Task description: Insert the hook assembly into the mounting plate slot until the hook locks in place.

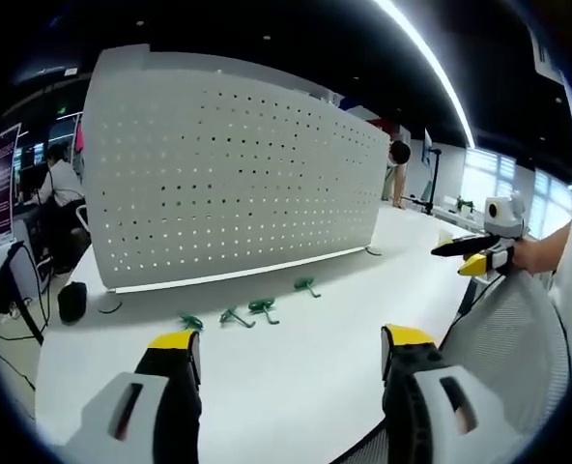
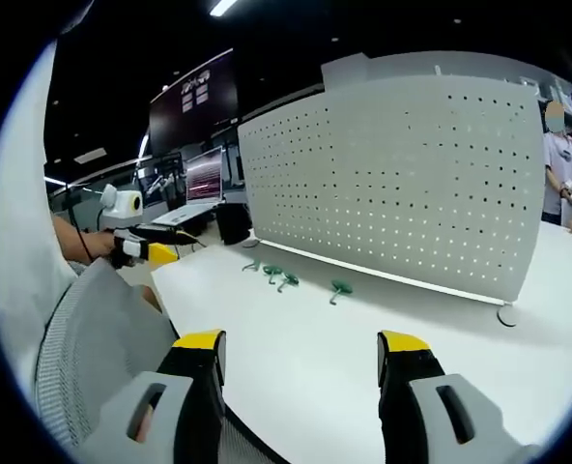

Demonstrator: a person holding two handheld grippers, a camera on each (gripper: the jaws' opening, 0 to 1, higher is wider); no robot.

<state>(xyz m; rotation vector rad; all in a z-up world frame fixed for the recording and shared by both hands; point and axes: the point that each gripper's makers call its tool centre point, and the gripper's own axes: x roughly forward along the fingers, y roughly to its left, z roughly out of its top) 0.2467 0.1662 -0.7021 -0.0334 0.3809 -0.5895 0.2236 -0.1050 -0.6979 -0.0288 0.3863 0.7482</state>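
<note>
Both my left hand-held gripper [image 1: 291,353] and right hand-held gripper [image 2: 300,358] are spread and empty. Ahead lie four green hooks [image 1: 263,307] on the counter [image 1: 296,387], before the pegboard [image 1: 228,184]. Nothing grasped; next, reach for one.

The pegboard [image 1: 233,174] is white, with a regular grid of small dark holes over its whole face; in the right gripper view the pegboard [image 2: 412,174] looks light grey with the same dotted pattern. The table [image 1: 296,377] is plain white. The four hooks [image 1: 250,310] are green, also in the right gripper view [image 2: 284,278]. The left gripper [image 1: 293,350] has black jaws with yellow tips and grey bodies. The right gripper [image 2: 300,353] has the same colours. The chair back [image 2: 102,338] is a grey mesh. A small object [image 1: 71,302] on the table edge is black.
</note>
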